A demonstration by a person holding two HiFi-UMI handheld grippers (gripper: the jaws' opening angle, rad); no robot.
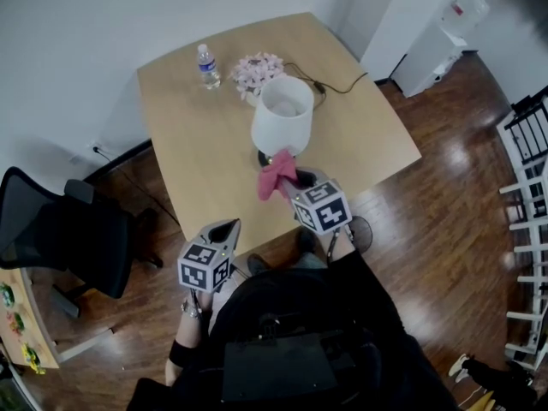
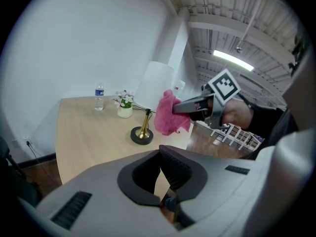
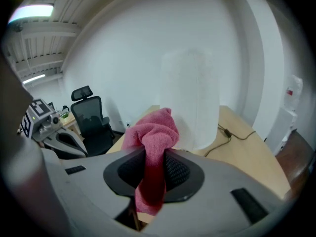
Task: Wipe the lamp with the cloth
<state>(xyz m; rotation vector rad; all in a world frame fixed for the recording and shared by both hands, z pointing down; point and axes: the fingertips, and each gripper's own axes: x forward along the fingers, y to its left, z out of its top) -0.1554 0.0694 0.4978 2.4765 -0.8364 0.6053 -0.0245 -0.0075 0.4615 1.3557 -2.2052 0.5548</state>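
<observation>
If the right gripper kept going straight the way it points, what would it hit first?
Probably the lamp's white shade, just ahead; the pink cloth in its jaws would touch first.

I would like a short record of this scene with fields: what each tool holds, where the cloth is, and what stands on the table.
left tool: shut, empty, near the table's front edge
right tool: shut on the cloth
cloth: pink, bunched, held up close to the lamp; contact unclear
lamp: upright, white shade, brass stem, dark round base
table: light wood
also on table: water bottle, flower pot, cord
</observation>
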